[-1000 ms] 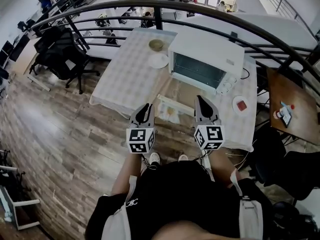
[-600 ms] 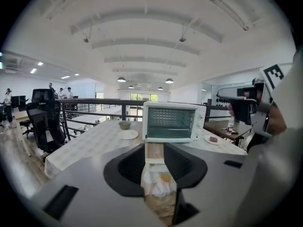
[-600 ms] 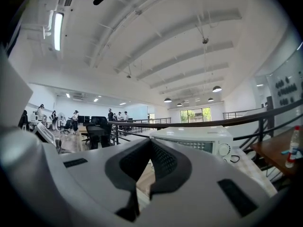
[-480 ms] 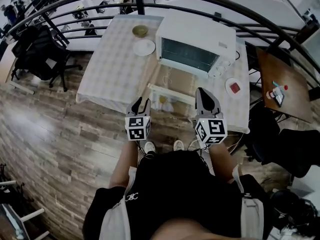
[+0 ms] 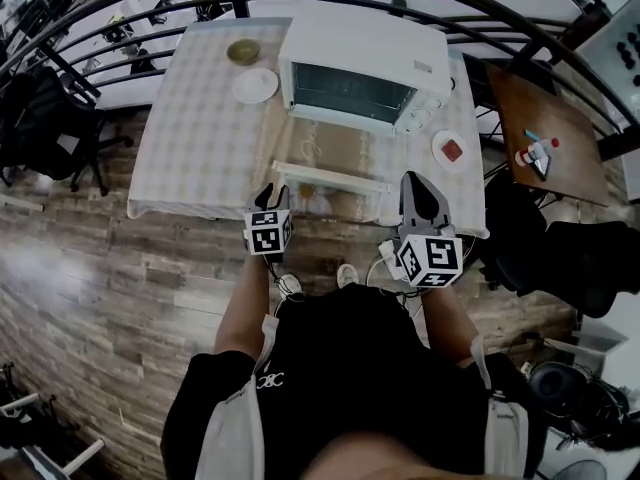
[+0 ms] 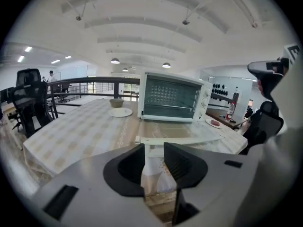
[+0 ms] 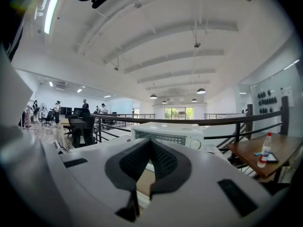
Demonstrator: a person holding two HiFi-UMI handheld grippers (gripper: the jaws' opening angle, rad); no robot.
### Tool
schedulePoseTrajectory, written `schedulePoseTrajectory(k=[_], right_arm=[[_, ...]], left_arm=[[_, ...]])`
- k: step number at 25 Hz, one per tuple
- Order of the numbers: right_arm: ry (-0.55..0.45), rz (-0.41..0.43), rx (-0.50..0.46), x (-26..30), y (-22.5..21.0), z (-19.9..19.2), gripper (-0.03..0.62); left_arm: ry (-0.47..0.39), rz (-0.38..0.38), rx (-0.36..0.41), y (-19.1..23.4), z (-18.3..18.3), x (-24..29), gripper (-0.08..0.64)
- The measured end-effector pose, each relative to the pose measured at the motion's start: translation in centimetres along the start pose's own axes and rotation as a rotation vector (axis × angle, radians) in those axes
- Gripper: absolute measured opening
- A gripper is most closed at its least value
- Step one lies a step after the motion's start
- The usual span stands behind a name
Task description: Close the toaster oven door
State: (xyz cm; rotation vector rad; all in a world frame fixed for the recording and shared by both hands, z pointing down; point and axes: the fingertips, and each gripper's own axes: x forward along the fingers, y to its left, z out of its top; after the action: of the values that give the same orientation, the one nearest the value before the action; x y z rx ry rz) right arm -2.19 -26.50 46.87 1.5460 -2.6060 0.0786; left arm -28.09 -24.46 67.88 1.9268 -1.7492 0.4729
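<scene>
The oven point(image 5: 355, 68) sits at the table's point(image 5: 190, 138) far edge, right of the middle, with its mouth toward the person. Its door point(image 5: 330, 176) is down, lying flat and reaching to the table's near edge; the checked cloth shows through its glass. In the left gripper view the oven point(image 6: 173, 97) stands straight ahead with the door point(image 6: 180, 137) level in front of it.

The left gripper point(image 5: 278, 194) is released. In its own view the left gripper point(image 6: 154, 148) shows jaws apart with a clear gap, and only the hanging cloth and the door's edge are seen through it, with nothing pressed between the pads. It hangs just off the near edge, by the door's left corner; I cannot tell whether it touches the door.

The right gripper point(image 5: 418, 183) is clenched on nothing. In its own view the right gripper point(image 7: 150, 143) has jaws meeting at the tips, and the oven point(image 7: 165, 134) shows beyond them. It hovers by the door's right corner, at the near edge.

A plate point(image 5: 256, 85) and a bowl point(image 5: 242, 51) lie left of the oven toward the far edge. A saucer point(image 5: 452, 149) with something red on it lies near the right edge
</scene>
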Motion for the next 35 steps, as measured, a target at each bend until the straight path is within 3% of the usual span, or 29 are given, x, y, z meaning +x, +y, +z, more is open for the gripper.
schedulePoseTrajectory(k=[10,20,23,26,35], right_arm=[[0.027,-0.118,0.013,-1.6,-3.2,-0.6,-0.002],[0.034,-0.184,0.008,-2.3,-4.6,-0.8,-0.002],[0.032,-0.197,0.01,-2.2,-5.0,-0.8,-0.002],[0.028,-0.201,0.012,-1.9,-5.0,-0.7,-0.002],[0.011,-0.18,0.028,-0.5,-4.2,-0.5,-0.002]], left_arm=[[0.077,-0.008,-0.045,1.9,-2.3,5.5,0.139],[0.103,-0.066,0.03,1.8,-2.4,8.7,0.158],[0.099,-0.07,0.051,1.6,-2.0,9.1,0.148],[0.083,-0.078,0.065,1.2,-1.1,9.1,0.094],[0.033,-0.121,0.066,0.7,2.5,7.8,0.094]])
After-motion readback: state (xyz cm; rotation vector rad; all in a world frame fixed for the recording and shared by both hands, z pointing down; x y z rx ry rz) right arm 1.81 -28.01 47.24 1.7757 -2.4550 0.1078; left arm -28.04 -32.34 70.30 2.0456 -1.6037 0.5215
